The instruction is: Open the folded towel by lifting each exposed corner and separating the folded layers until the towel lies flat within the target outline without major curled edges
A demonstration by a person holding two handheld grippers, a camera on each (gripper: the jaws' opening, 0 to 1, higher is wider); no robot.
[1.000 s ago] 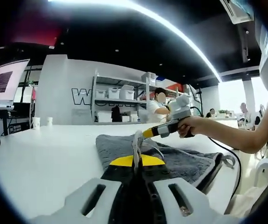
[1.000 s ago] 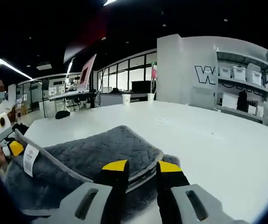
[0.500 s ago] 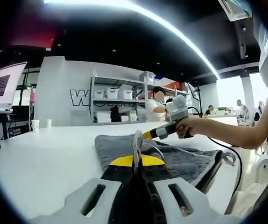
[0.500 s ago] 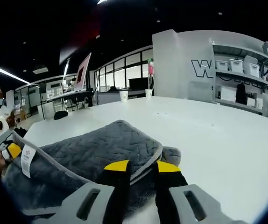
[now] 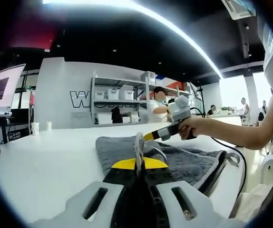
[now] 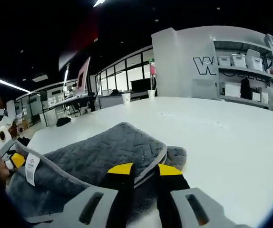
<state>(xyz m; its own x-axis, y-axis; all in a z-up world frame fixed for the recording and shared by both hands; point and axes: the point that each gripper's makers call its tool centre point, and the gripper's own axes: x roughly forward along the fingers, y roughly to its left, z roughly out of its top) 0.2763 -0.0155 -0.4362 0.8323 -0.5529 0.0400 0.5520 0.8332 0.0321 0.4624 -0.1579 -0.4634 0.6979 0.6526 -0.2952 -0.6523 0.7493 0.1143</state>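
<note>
The grey quilted towel (image 6: 103, 154) is lying folded on the white counter (image 6: 222, 137), and the left tool (image 5: 137, 163) is pinching its pale edge trim (image 5: 138, 147) with jaws closed tight. The right tool (image 6: 140, 169) is sitting at the towel's near corner, jaws narrowly parted around the layered edge, with the white label (image 6: 30, 167) hanging on the side nearest the left tool.

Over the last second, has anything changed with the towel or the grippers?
Little. The right gripper has closed in on the grey towel's folded edge, jaws open around it. The left gripper stays shut on the towel's trim. The towel remains folded on the white table.
</note>
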